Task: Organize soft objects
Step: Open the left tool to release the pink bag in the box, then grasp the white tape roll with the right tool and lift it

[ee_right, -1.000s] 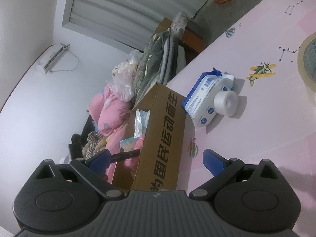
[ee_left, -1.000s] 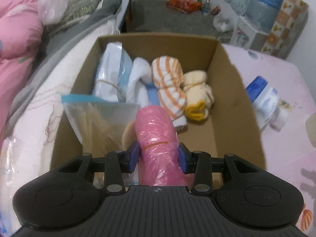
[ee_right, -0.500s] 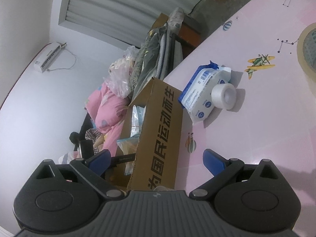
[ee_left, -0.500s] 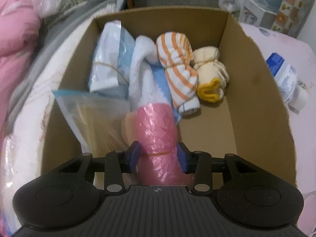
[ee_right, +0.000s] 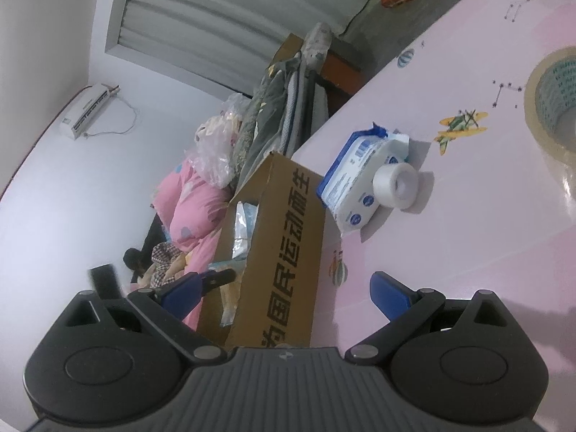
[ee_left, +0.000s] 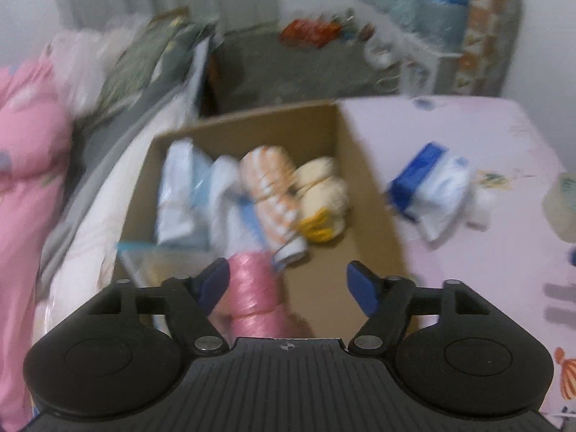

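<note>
Left wrist view: my left gripper (ee_left: 288,280) has just been opening; its jaws stand wide, and the crinkly pink plastic roll (ee_left: 252,288) between them lies near the left pad, inside the cardboard box (ee_left: 374,216).

Right wrist view: my right gripper (ee_right: 288,288) gapes empty astride the box wall (ee_right: 288,252), smooth pink tabletop (ee_right: 468,234) open beside it.

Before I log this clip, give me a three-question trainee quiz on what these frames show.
1. True or false: the left gripper is clamped on the pink plastic roll.
2. Which lies outside the cardboard box? A) orange-striped bundle B) blue-and-white wipes pack C) yellow bundle
3. Name the small white thing resting against the wipes pack.

Key: 1 false, the jaws have just been opening, and the right pad stands clear of the roll between them. 2 B, on the pink table. 3 a white tape roll.
</note>
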`<control>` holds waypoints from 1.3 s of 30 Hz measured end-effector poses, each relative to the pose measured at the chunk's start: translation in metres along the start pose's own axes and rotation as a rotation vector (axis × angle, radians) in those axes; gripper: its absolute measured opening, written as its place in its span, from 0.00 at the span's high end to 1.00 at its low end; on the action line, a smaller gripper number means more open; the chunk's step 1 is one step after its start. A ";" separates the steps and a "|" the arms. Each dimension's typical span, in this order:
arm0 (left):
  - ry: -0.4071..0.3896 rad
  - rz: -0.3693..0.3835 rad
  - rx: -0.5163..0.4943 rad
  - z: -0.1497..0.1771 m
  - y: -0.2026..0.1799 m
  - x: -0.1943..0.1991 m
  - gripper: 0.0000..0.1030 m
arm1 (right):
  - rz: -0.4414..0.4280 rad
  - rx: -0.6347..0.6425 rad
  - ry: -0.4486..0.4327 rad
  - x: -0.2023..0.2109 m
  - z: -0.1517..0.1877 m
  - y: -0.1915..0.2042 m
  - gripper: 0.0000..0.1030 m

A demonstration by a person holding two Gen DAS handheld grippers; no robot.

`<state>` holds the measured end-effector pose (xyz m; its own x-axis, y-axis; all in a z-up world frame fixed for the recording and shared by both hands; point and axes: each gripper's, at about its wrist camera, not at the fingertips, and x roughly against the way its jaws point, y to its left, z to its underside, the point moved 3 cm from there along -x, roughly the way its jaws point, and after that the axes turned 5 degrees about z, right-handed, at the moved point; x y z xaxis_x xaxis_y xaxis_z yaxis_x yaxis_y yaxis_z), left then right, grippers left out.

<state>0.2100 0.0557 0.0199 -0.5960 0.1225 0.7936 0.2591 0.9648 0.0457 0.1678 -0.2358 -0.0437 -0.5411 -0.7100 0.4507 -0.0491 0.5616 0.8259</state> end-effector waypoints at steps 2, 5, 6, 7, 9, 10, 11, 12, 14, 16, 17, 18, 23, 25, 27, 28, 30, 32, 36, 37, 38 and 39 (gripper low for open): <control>-0.021 0.019 -0.047 -0.004 -0.016 0.005 0.16 | 0.024 0.021 -0.015 -0.002 -0.005 0.000 0.03; -0.042 0.042 -0.109 -0.010 -0.040 0.007 0.15 | 0.076 0.059 -0.024 -0.011 -0.015 0.000 0.04; -0.047 0.046 -0.121 -0.010 -0.045 0.007 0.15 | 0.094 0.073 -0.023 -0.016 -0.019 0.000 0.07; -0.052 0.049 -0.130 -0.011 -0.051 0.006 0.14 | 0.113 0.089 -0.019 -0.021 -0.023 0.000 0.07; -0.058 0.053 -0.134 -0.011 -0.059 0.006 0.14 | 0.163 0.123 -0.011 -0.034 -0.031 0.000 0.08; -0.058 0.052 -0.132 -0.010 -0.061 0.006 0.14 | 0.184 0.143 -0.009 -0.041 -0.034 0.000 0.10; -0.061 0.055 -0.125 -0.010 -0.063 0.007 0.14 | 0.206 0.159 -0.008 -0.047 -0.037 0.000 0.17; -0.065 0.060 -0.115 -0.009 -0.063 0.008 0.14 | 0.230 0.173 -0.002 -0.055 -0.041 0.000 0.21; -0.076 0.069 -0.093 -0.007 -0.061 0.012 0.14 | 0.258 0.187 0.004 -0.070 -0.047 -0.003 0.26; -0.086 0.072 -0.077 -0.005 -0.060 0.018 0.14 | 0.297 0.193 0.013 -0.084 -0.053 -0.007 0.33; -0.091 0.070 -0.071 -0.004 -0.059 0.022 0.14 | 0.310 0.194 0.015 -0.090 -0.055 -0.010 0.34; -0.098 0.069 -0.067 -0.003 -0.058 0.027 0.14 | 0.325 0.189 0.015 -0.095 -0.058 -0.013 0.35; -0.147 0.069 -0.033 0.008 -0.049 0.055 0.13 | 0.369 0.188 0.015 -0.110 -0.065 -0.019 0.45; -0.163 0.067 -0.015 0.013 -0.047 0.064 0.13 | 0.376 0.179 0.017 -0.112 -0.066 -0.023 0.51; -0.185 0.062 0.003 0.018 -0.045 0.074 0.13 | 0.388 0.176 0.018 -0.113 -0.067 -0.026 0.57; -0.199 0.060 0.015 0.021 -0.044 0.078 0.12 | 0.387 0.168 0.020 -0.113 -0.068 -0.028 0.58; -0.229 0.064 0.046 0.028 -0.041 0.089 0.12 | 0.370 0.148 0.029 -0.113 -0.069 -0.034 0.70; -0.256 0.068 0.082 0.036 -0.040 0.099 0.11 | 0.331 0.110 0.040 -0.114 -0.071 -0.042 0.72; -0.311 0.087 0.168 0.054 -0.033 0.119 0.11 | 0.283 0.065 0.037 -0.110 -0.071 -0.051 0.74; -0.324 0.092 0.193 0.060 -0.031 0.125 0.11 | 0.275 0.057 0.038 -0.109 -0.071 -0.052 0.74; -0.338 0.096 0.217 0.064 -0.028 0.131 0.11 | 0.265 0.049 0.039 -0.107 -0.070 -0.052 0.74; -0.354 0.100 0.240 0.069 -0.025 0.137 0.11 | 0.254 0.043 0.038 -0.104 -0.070 -0.052 0.74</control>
<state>0.0694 0.0639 0.0856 -0.8119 0.2496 0.5278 0.1694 0.9658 -0.1961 0.2849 -0.2209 -0.1095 -0.5088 -0.5588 0.6549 0.0481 0.7411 0.6697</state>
